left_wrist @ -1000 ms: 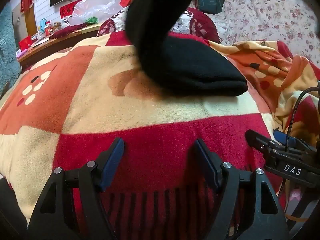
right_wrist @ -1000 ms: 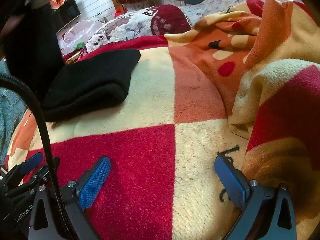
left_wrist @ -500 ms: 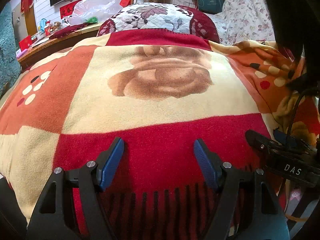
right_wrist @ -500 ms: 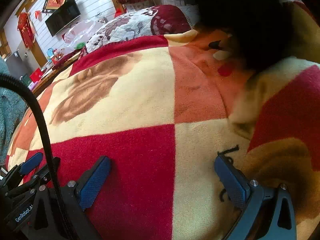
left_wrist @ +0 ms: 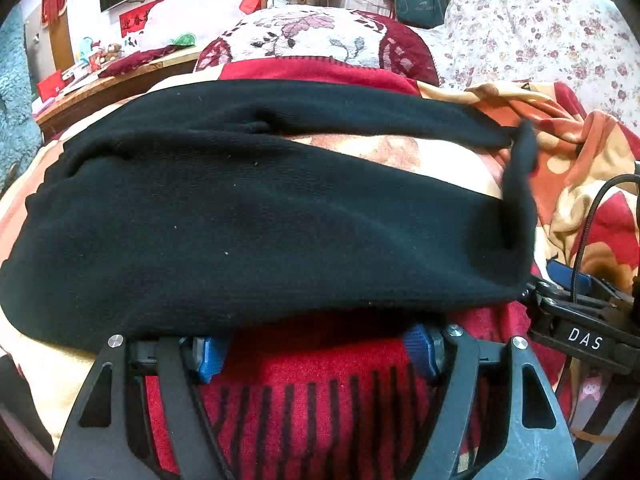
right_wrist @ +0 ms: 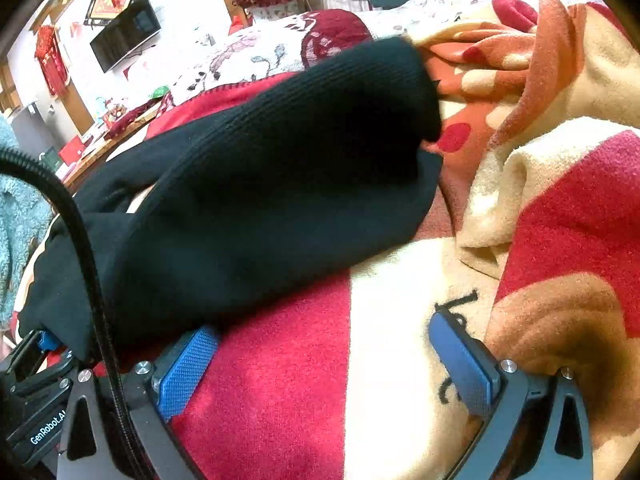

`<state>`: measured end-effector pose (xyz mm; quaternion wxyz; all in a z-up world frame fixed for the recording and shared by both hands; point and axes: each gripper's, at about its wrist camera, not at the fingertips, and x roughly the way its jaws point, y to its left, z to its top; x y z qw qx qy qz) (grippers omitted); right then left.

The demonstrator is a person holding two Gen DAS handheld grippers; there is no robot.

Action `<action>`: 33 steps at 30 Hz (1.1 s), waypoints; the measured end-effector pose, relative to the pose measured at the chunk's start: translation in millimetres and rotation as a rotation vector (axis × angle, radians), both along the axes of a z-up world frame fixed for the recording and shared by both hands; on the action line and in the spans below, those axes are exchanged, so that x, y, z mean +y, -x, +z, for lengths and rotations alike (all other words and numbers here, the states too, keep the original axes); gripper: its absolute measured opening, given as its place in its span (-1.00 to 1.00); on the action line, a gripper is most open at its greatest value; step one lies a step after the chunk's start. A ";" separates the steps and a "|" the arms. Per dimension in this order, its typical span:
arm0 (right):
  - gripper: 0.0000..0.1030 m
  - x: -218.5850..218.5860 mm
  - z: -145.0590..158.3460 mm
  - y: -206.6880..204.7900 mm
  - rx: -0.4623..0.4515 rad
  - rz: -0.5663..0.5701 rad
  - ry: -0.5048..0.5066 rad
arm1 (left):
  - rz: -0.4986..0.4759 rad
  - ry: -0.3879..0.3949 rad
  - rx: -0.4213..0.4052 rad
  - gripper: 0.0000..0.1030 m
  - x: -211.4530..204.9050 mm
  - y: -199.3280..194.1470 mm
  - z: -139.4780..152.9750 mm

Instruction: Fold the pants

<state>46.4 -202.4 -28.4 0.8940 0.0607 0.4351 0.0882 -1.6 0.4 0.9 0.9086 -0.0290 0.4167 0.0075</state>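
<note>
Fingers of both the left gripper point(left_wrist: 316, 350) and right gripper point(right_wrist: 324, 360) spread apart, empty; black pants point(left_wrist: 256, 216) sprawl unfolded on the blanket point(right_wrist: 280, 400) just beyond them; next, pinching an edge

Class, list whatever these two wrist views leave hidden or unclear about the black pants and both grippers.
- Left wrist view: the black pants cover the left gripper fingertips.
- Right wrist view: the pants' waist end runs behind the cable and the frame's left edge.
- Right gripper: open, holding nothing.
- Pants' far edge: blurred.
</note>
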 end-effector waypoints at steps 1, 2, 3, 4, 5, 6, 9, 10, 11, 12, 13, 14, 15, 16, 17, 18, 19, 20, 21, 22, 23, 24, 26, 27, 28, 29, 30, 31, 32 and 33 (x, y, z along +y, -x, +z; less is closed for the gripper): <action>1.00 -1.4 0.6 1.2 0.000 0.000 0.000 | 0.000 0.000 0.000 0.41 -0.7 -0.5 0.4; 1.00 -0.6 0.5 1.0 0.000 0.000 0.000 | 0.000 0.001 0.000 0.41 -0.8 -0.7 0.5; 1.00 -0.9 0.6 1.2 0.000 0.000 0.000 | 0.000 0.001 0.000 0.41 0.5 -0.7 0.1; 1.00 -1.2 0.6 1.2 0.000 0.000 0.000 | 0.000 0.001 0.000 0.41 0.7 -0.7 0.2; 1.00 -0.4 0.6 0.9 0.000 0.000 -0.001 | 0.000 0.000 0.000 0.41 0.4 -0.3 0.4; 1.00 -0.5 0.8 0.8 0.000 0.000 -0.001 | 0.000 -0.002 -0.001 0.41 0.6 1.7 1.0; 1.00 3.3 1.9 4.5 0.002 0.001 0.023 | 0.000 -0.007 0.000 0.42 0.5 1.2 0.1; 1.00 2.1 1.7 5.3 -0.004 -0.001 0.019 | 0.000 -0.008 0.001 0.42 0.4 1.0 0.2; 1.00 -0.3 1.3 6.5 -0.006 -0.002 0.008 | 0.001 -0.012 0.003 0.42 -0.5 0.3 0.1; 1.00 -2.0 1.0 5.8 -0.005 -0.002 -0.007 | 0.002 -0.021 0.004 0.42 -2.2 -0.3 0.1; 1.00 -3.1 0.5 3.2 -0.001 -0.001 -0.009 | 0.002 -0.029 0.009 0.42 -3.4 -0.4 0.5; 1.00 -0.7 0.7 2.4 -0.002 -0.001 -0.001 | -0.007 -0.036 0.026 0.42 -3.9 -1.4 2.3; 1.00 0.2 0.8 2.6 -0.002 -0.001 0.007 | -0.015 -0.038 0.045 0.41 -4.0 -2.4 4.1; 1.00 -0.1 1.0 3.4 0.000 -0.001 0.008 | -0.024 -0.048 0.067 0.41 -4.2 -3.2 6.4; 1.00 0.4 2.0 3.3 0.008 -0.003 0.002 | -0.033 -0.064 0.084 0.41 -4.7 -3.1 8.7; 1.00 -2.2 3.9 3.1 0.033 0.003 -0.022 | -0.037 -0.082 0.092 0.41 -4.8 -1.5 12.0; 1.00 0.7 4.0 -2.2 0.050 0.007 -0.033 | -0.039 -0.102 0.091 0.41 -4.4 1.6 18.2; 1.00 0.3 5.8 -2.9 0.069 0.009 -0.042 | -0.040 -0.104 0.080 0.41 -3.1 4.8 24.4; 0.94 1.7 9.2 -3.3 0.096 0.016 -0.044 | -0.042 -0.094 0.065 0.41 -1.7 8.2 31.0; 0.76 3.6 12.3 -2.5 0.103 0.020 -0.047 | -0.040 -0.078 0.049 0.41 1.2 11.8 38.8; 0.69 6.3 20.0 0.6 0.096 0.044 -0.072 | -0.032 -0.064 0.037 0.41 4.4 14.1 46.3; 0.66 9.9 27.1 2.9 0.087 0.080 -0.105 | -0.024 -0.052 0.031 0.41 7.5 16.0 51.8; 0.66 18.4 39.2 7.7 0.075 0.133 -0.131 | -0.009 -0.033 0.019 0.41 13.3 18.2 62.6; 0.66 24.2 47.2 11.8 0.059 0.164 -0.139 | 0.002 -0.035 0.005 0.41 15.4 19.6 67.9; 0.66 29.7 54.2 15.1 0.045 0.186 -0.137 | 0.009 -0.042 -0.008 0.41 16.7 20.9 72.0; 0.66 35.6 61.8 18.0 0.028 0.203 -0.126 | 0.012 -0.052 -0.024 0.41 17.7 22.0 77.6; 0.66 42.4 70.5 20.6 0.006 0.222 -0.114 | 0.009 -0.057 -0.036 0.41 18.7 23.1 82.1; 0.66 48.4 77.6 20.9 -0.013 0.235 -0.104 | 0.007 -0.062 -0.049 0.41 19.6 24.0 87.9; 0.66 53.7 84.8 23.8 -0.035 0.245 -0.093 | 0.009 -0.061 -0.057 0.41 21.7 24.1 91.3; 0.66 59.8 93.2 25.7 -0.060 0.250 -0.079 | 0.013 -0.056 -0.065 0.41 23.3 24.3 95.2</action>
